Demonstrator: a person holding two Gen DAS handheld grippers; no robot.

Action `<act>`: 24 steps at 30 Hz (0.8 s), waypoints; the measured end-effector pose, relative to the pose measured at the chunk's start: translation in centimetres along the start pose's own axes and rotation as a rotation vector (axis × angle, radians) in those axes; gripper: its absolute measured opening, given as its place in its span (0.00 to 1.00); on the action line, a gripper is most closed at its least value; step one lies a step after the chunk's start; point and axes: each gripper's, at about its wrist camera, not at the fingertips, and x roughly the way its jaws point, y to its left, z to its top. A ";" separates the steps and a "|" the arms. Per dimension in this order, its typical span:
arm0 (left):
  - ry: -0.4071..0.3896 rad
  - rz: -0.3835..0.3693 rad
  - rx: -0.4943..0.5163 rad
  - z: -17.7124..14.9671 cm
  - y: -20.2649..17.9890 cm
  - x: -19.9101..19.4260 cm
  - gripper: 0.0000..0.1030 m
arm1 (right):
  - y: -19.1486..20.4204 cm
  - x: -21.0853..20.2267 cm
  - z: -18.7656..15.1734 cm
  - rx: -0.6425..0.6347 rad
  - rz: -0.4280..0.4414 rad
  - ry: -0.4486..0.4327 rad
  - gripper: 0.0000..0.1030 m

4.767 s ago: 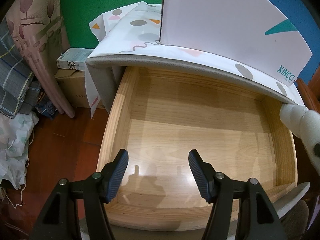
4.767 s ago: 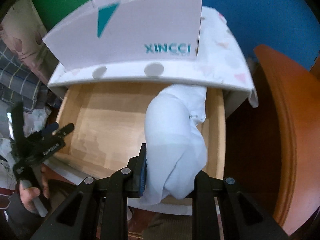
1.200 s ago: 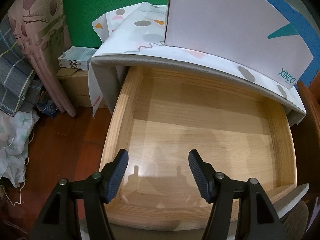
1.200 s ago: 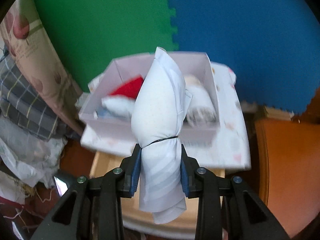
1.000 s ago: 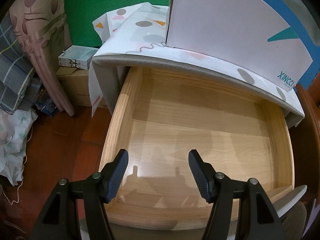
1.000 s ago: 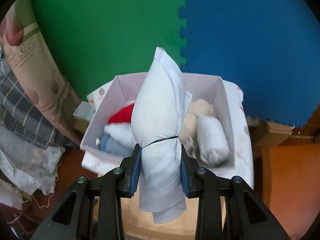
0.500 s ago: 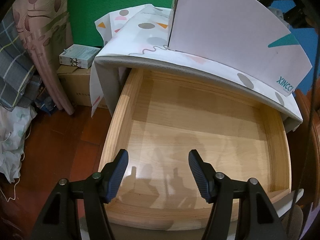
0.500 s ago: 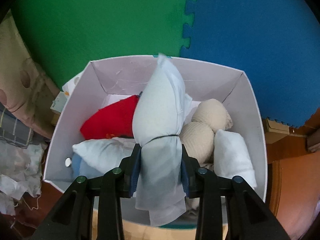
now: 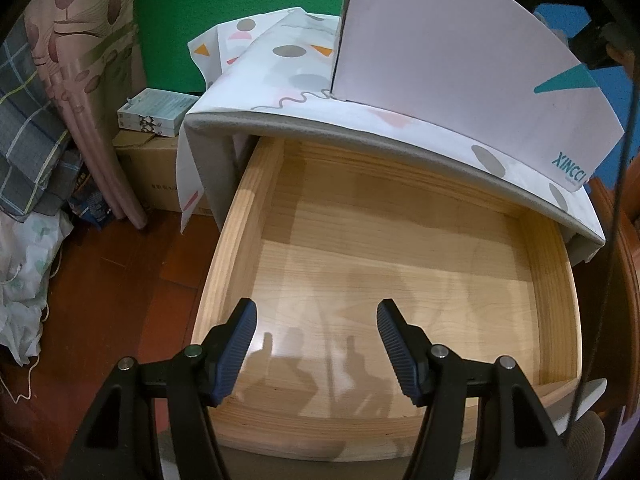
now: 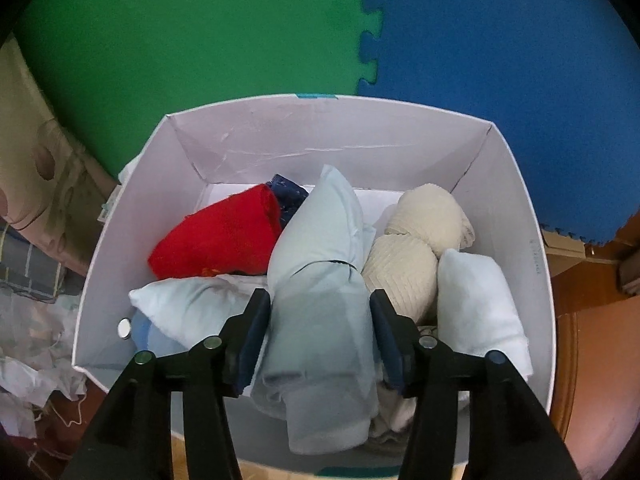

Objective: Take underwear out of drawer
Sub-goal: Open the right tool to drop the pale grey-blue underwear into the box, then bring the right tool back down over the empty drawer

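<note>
The wooden drawer (image 9: 240, 216) is pulled out and holds nothing in the left wrist view. My left gripper (image 9: 316, 344) is open and empty above the drawer's front edge. My right gripper (image 10: 320, 336) is shut on a rolled pale blue underwear (image 10: 320, 280) tied with a thin band. It holds the roll inside the white box (image 10: 280, 140), among the other rolls. The same white box (image 9: 460, 60) stands on the cabinet top above the drawer in the left wrist view.
The box holds a red roll (image 10: 216, 240), two cream rolls (image 10: 404, 272), a white roll (image 10: 476, 304) and a pale blue roll (image 10: 188, 304). A patterned cloth (image 9: 280, 72) covers the cabinet top. Cardboard boxes (image 9: 156, 116) and hanging fabric (image 9: 40, 120) stand left of the drawer.
My right gripper carried the pale blue roll up from the drawer, over the box, and down into it among the other rolls. The left gripper stayed open over the drawer.
</note>
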 end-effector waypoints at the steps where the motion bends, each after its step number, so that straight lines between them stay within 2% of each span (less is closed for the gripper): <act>1: 0.001 0.000 0.001 0.0 0.0 0.0 0.62 | 0.0 -0.6 -0.1 -0.005 -0.005 -0.015 0.51; 2: 0.003 0.002 0.001 0.0 -0.1 0.1 0.62 | -0.1 -1.3 -0.2 -0.014 -0.007 -0.030 0.53; 4: 0.006 0.005 0.001 0.0 -0.2 0.1 0.62 | -0.2 -2.8 -0.4 -0.023 -0.008 -0.060 0.65; 8: 0.009 0.014 -0.003 0.0 -0.2 0.1 0.62 | -0.8 -7.2 -1.9 -0.056 -0.006 -0.145 0.76; 10: 0.014 0.021 -0.005 -0.1 -0.2 0.2 0.62 | -1.5 -9.8 -4.0 -0.080 -0.007 -0.203 0.88; 14: 0.016 0.023 0.003 -0.1 -0.4 0.1 0.62 | -3.0 -12.7 -9.3 -0.101 -0.019 -0.276 0.93; 16: 0.012 0.026 0.010 -0.2 -0.5 -0.1 0.62 | -3.9 -12.8 -12.1 -0.093 -0.024 -0.293 0.99; 19: 0.012 0.030 0.026 -0.4 -1.0 -0.3 0.62 | -5.7 -11.7 -17.0 -0.078 -0.047 -0.290 0.99; 24: -0.004 0.055 0.067 -0.8 -1.8 -1.0 0.62 | -8.9 -6.9 -23.1 0.010 -0.049 -0.187 0.99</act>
